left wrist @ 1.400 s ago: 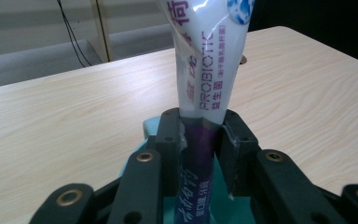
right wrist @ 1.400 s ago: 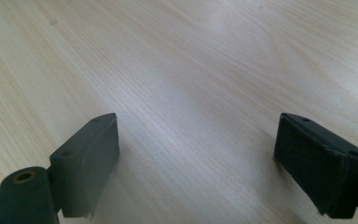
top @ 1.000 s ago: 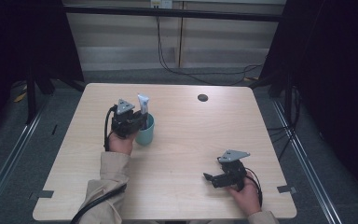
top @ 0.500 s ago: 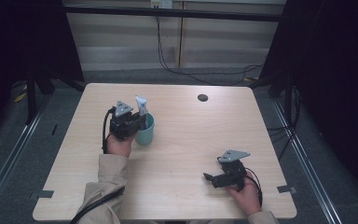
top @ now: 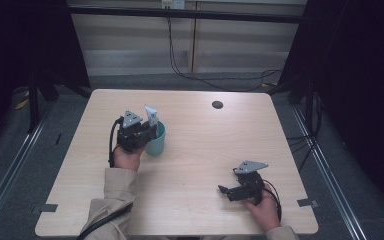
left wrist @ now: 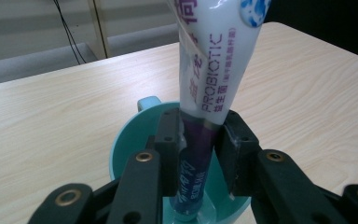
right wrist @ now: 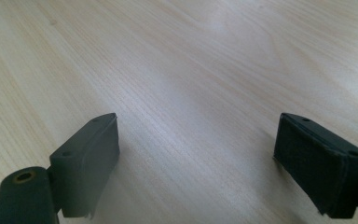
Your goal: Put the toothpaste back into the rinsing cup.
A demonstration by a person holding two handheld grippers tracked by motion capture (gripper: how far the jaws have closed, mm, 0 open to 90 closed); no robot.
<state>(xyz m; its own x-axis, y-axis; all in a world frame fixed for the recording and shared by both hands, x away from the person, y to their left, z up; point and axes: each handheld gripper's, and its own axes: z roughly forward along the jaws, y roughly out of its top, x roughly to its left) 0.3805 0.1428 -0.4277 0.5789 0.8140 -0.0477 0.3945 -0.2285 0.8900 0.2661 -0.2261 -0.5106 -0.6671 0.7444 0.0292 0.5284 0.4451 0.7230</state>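
Readable text sits on the tube [left wrist: 214,60] alone. Left gripper view: "PROBIOTIC" in purple capitals, running lengthwise on the white part. Beside it a line of small Chinese characters, too small to read. Large purple Chinese characters higher up, cut off by the frame edge. White lettering on the purple lower part, too blurred to read.
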